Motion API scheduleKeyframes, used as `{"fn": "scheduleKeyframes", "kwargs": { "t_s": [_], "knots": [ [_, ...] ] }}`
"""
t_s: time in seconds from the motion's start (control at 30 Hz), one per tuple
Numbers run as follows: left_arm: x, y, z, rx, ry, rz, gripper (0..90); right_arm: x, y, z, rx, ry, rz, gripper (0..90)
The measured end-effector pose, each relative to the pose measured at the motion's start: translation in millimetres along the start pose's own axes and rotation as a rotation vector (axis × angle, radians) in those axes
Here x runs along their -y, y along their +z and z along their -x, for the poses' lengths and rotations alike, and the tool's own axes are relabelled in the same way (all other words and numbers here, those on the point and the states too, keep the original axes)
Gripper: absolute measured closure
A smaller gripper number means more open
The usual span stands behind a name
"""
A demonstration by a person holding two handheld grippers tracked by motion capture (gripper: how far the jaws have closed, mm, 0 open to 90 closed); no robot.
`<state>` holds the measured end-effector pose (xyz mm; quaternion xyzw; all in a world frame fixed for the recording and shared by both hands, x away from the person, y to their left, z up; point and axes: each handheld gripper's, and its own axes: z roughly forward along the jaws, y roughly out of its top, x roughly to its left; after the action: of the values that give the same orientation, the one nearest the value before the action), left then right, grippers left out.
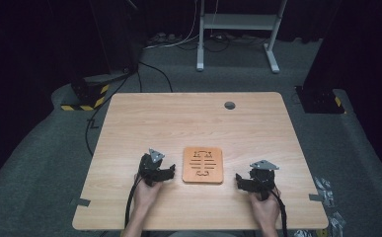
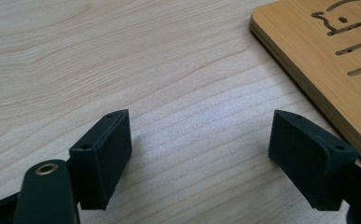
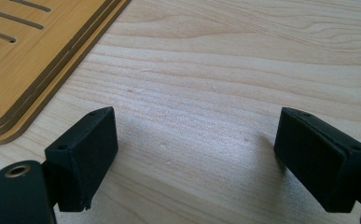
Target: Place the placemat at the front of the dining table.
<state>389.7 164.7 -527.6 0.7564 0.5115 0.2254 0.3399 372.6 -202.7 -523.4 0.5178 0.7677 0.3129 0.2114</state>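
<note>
High view: we see the wooden board point(image 1: 203, 165) lying flat on the table point(image 1: 188, 118) between our left gripper point(image 1: 168, 172) and right gripper point(image 1: 239, 180). Both sets of jaws stand open, empty, just beside it.

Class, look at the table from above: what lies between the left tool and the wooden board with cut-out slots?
Nothing but bare table. In the high view, the left tool stands apart from the wooden board, with plain tabletop between them.
</note>
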Motion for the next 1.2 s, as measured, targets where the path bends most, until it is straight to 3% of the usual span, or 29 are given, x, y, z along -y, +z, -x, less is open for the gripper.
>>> {"fn": "scheduleKeyframes", "kwargs": {
  "t_s": [0.43,0.7,1.2],
  "knots": [
    [-0.2,-3.7,0.8,-0.005,-0.005,-0.028,21.5,-0.1,0.0,0.1,-0.002,-0.001,0.000,13.0],
    [-0.7,-5.9,6.4,0.008,0.018,-0.040,21.1,-0.1,0.1,0.2,0.001,-0.002,0.002,13.0],
    [-4.2,-12.4,16.3,0.055,0.011,-0.004,21.8,-0.1,0.1,0.2,0.001,-0.002,0.002,13.0]
  ]
}}
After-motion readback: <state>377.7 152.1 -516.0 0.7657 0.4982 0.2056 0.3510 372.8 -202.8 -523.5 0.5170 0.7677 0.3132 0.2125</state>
